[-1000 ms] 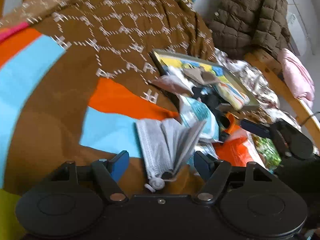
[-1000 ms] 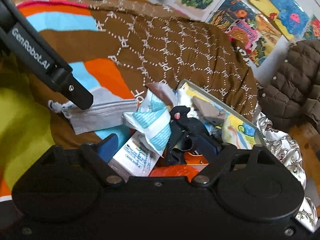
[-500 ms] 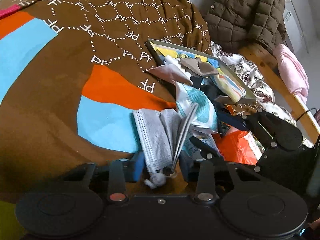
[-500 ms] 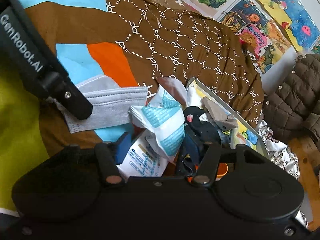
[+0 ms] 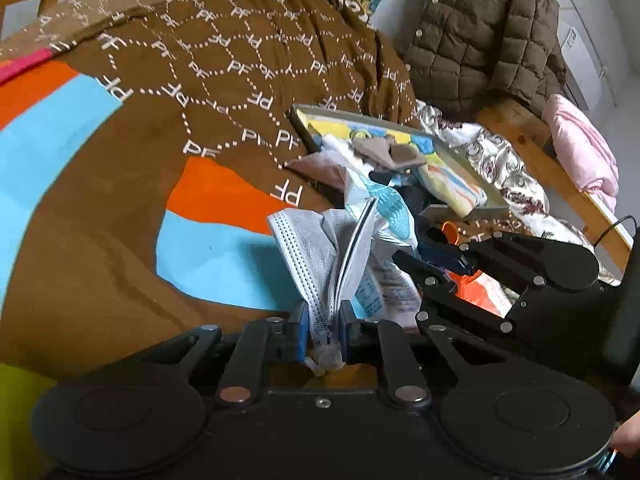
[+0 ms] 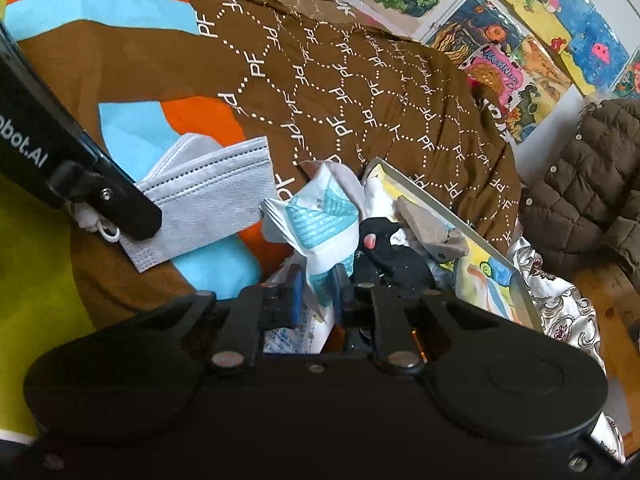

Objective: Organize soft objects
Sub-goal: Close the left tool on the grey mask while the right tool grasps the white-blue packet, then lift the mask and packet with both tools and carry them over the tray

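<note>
Left tongs (image 5: 324,330) closing, pinching grey pleated fabric mask (image 5: 316,256); right tongs (image 6: 318,298) closing on crinkled white-teal wrapper (image 6: 320,220). Lift slowly, keep them apart.

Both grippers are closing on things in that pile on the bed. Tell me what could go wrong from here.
1. The left gripper is closing on only the grey mask's end by its ear loop, so the mask may slip out when lifted.
2. The right gripper is closing on the white and teal packet, which lies among a black cloth and other bits; pulling may drag them off the picture frame.
</note>
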